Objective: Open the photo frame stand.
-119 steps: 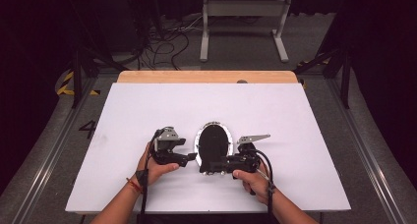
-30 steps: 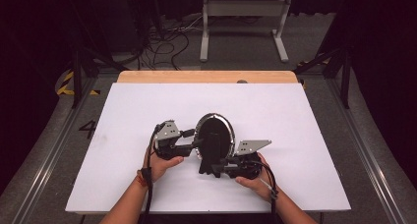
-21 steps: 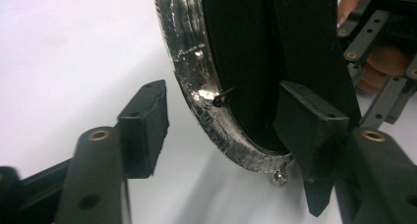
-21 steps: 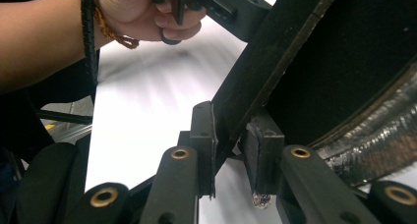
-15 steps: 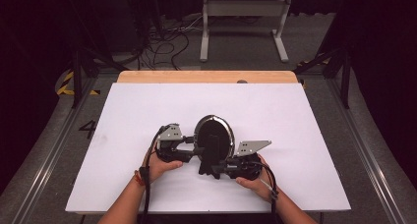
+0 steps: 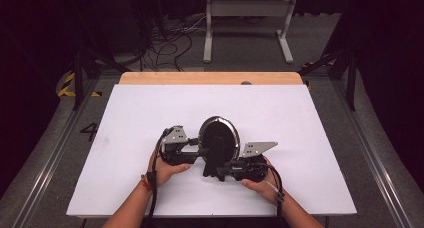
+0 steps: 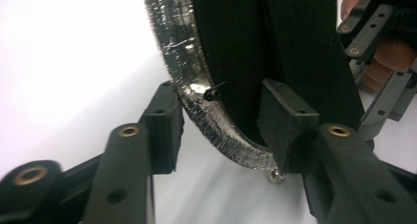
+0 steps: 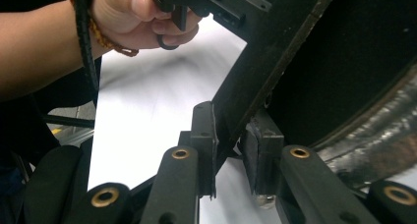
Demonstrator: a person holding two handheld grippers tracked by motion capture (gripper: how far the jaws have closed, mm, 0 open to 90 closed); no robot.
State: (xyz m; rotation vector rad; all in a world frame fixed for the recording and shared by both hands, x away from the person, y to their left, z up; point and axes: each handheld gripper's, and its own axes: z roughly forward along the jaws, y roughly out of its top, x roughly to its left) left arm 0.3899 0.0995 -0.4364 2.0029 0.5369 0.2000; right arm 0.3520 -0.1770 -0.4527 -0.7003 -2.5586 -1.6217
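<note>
An oval frame (image 6: 219,130) with a silver rim (image 7: 169,27) and a black back stands tilted up at the middle of the white table (image 6: 300,118). Its black stand strut (image 6: 216,158) runs down the back toward me. My left gripper (image 6: 200,149) is at the frame's left edge; in the left gripper view (image 7: 223,121) its jaws sit on either side of the rim, one on the silver face, one on the black back. My right gripper (image 6: 220,169) is at the strut's lower end, and in the right gripper view (image 8: 231,145) it is shut on the strut (image 8: 265,71).
A wooden strip (image 6: 210,78) borders the table's far edge. Behind it on the floor stand a grey metal rack (image 6: 247,8) and loose cables (image 6: 170,43). White surface lies free to the left, right and back of the frame.
Four seconds ago the frame lay flat between the grippers; now it is raised and tilted. Over the last second the left gripper moved in closer to the rim.
</note>
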